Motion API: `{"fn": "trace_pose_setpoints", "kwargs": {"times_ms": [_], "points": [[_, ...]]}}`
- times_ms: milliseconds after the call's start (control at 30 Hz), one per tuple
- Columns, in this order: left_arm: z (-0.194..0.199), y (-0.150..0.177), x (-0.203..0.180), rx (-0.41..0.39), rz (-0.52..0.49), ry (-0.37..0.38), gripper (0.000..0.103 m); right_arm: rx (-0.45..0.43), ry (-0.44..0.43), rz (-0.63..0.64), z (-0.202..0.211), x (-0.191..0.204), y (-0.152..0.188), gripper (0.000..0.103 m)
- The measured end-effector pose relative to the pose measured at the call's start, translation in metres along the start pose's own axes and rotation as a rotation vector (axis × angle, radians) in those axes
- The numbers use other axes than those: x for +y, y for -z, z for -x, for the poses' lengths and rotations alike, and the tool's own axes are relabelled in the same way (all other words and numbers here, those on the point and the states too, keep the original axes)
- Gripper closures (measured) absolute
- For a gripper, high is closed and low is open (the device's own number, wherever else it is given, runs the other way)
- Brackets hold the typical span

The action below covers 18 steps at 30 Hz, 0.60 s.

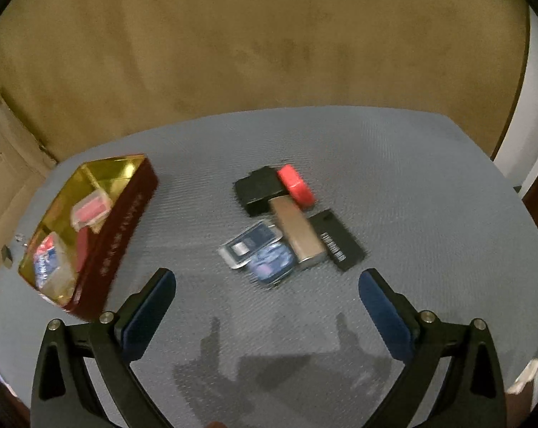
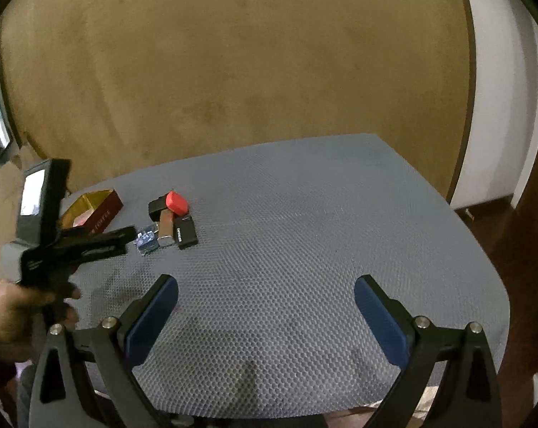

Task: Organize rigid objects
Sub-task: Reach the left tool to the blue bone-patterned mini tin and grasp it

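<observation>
A cluster of small rigid items lies on the grey mat (image 1: 394, 164) covering the desk: a black box (image 1: 256, 189) touching a red case (image 1: 297, 187), a tan bar (image 1: 297, 232), a flat black piece with white print (image 1: 340, 240) and two bluish packets (image 1: 260, 253), all packed together. To their left stands a red box with a gold lining (image 1: 101, 228), already holding a few items. The left gripper (image 1: 267, 285) hovers just before the cluster, jaws released and empty; the right gripper (image 2: 265, 290) hangs over bare mat well to the right, jaws likewise spread wide.
</observation>
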<state>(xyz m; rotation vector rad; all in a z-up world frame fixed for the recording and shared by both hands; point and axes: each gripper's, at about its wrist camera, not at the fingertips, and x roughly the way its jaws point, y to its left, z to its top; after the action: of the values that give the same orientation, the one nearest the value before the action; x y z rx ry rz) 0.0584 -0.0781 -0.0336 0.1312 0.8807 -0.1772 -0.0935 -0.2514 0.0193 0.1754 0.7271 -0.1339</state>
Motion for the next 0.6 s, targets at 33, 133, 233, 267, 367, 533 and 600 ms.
{"fn": "trace_pose_setpoints", "kwargs": {"times_ms": [33, 133, 233, 267, 367, 533, 600], "points": [[-0.004, -0.003, -0.007, 0.005, 0.007, 0.013, 0.002, 0.003, -0.005, -0.013, 0.000, -0.002, 0.000, 0.002], [-0.013, -0.007, -0.027, 0.014, 0.013, 0.039, 0.002, -0.002, -0.032, -0.029, 0.001, -0.004, -0.002, 0.002], [-0.025, -0.008, -0.037, 0.013, 0.010, 0.028, 0.003, -0.008, -0.057, -0.026, 0.003, -0.002, -0.002, 0.002], [-0.030, -0.008, -0.034, 0.011, 0.018, 0.019, 0.004, -0.006, -0.062, -0.026, 0.001, -0.001, -0.002, 0.002], [-0.048, -0.008, -0.010, 0.044, 0.038, -0.032, 0.015, 0.003, -0.075, -0.037, 0.000, -0.004, -0.001, 0.002], [-0.041, 0.011, 0.003, 0.015, -0.103, 0.002, 0.027, 0.014, -0.082, -0.070, 0.001, -0.013, 0.000, 0.002], [-0.045, 0.013, 0.008, 0.019, -0.124, 0.011, 0.027, 0.020, -0.093, -0.071, 0.001, -0.011, 0.001, 0.002]]}}
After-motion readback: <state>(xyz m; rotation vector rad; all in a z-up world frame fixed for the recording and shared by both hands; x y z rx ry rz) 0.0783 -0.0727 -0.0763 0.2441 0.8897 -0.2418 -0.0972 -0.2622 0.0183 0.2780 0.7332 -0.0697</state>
